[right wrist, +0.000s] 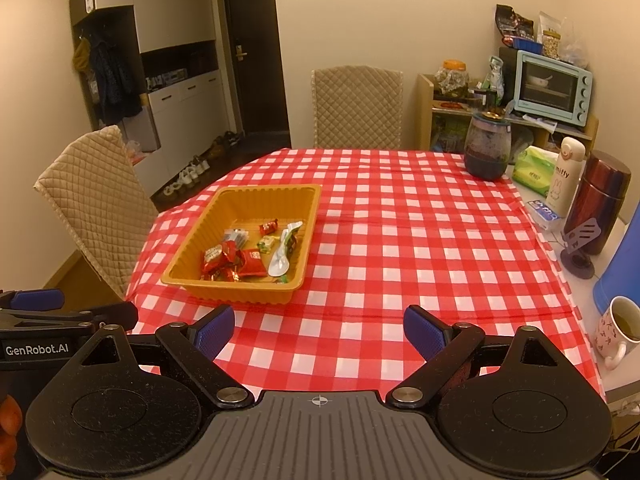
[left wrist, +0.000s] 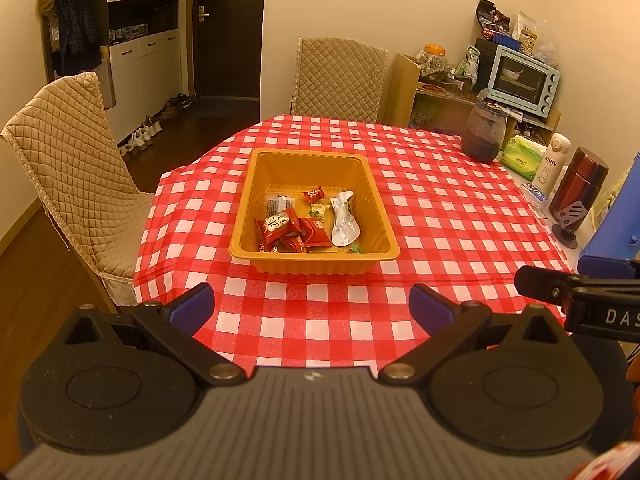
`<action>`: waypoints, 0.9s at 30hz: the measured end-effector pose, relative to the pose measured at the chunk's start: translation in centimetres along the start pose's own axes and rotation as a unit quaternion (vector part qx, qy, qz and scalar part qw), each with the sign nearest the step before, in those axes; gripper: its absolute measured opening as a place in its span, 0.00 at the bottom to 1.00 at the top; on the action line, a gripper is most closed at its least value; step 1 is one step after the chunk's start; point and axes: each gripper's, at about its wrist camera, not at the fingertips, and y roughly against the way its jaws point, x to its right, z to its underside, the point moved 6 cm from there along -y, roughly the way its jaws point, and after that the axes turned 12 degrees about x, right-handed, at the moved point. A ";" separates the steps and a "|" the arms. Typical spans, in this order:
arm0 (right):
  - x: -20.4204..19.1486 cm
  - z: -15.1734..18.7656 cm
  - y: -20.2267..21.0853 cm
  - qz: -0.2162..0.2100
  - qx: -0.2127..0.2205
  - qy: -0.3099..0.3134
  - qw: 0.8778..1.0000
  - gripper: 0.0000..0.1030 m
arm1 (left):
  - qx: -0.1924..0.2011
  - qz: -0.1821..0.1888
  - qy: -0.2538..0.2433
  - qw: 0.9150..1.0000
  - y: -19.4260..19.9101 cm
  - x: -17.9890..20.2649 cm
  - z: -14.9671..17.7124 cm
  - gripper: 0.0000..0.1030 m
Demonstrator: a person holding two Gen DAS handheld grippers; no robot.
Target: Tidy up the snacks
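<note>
An orange plastic tray (left wrist: 280,160) sits on the red checked tablecloth (left wrist: 440,216); it also shows in the right wrist view (right wrist: 240,192). Inside lie several red snack packets (left wrist: 286,228), a white pouch (left wrist: 344,224) and small yellow-green candies (left wrist: 318,210). My left gripper (left wrist: 312,308) is open and empty, near the table's front edge, short of the tray. My right gripper (right wrist: 318,328) is open and empty, to the right of the tray and nearer than it. The snacks also show in the right wrist view (right wrist: 232,260).
Two quilted chairs (left wrist: 68,184) stand at the left and far sides. A dark jar (right wrist: 486,148), tissue pack (right wrist: 534,168), white bottle (right wrist: 564,176), red flask (right wrist: 600,200), blue container (right wrist: 624,264) and mug (right wrist: 614,332) line the right edge. A shelf with a toaster oven (right wrist: 552,88) stands behind.
</note>
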 end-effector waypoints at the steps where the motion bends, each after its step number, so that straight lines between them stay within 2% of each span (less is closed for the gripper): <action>1: 0.0 0.0 0.0 0.000 0.000 0.000 1.000 0.88 | 0.000 0.001 0.000 1.000 0.0 0.0 0.0 1.00; 27: -0.1 0.2 -0.4 0.001 -0.001 0.000 1.000 0.88 | 0.002 0.002 0.000 1.000 -0.1 0.2 -0.4 1.00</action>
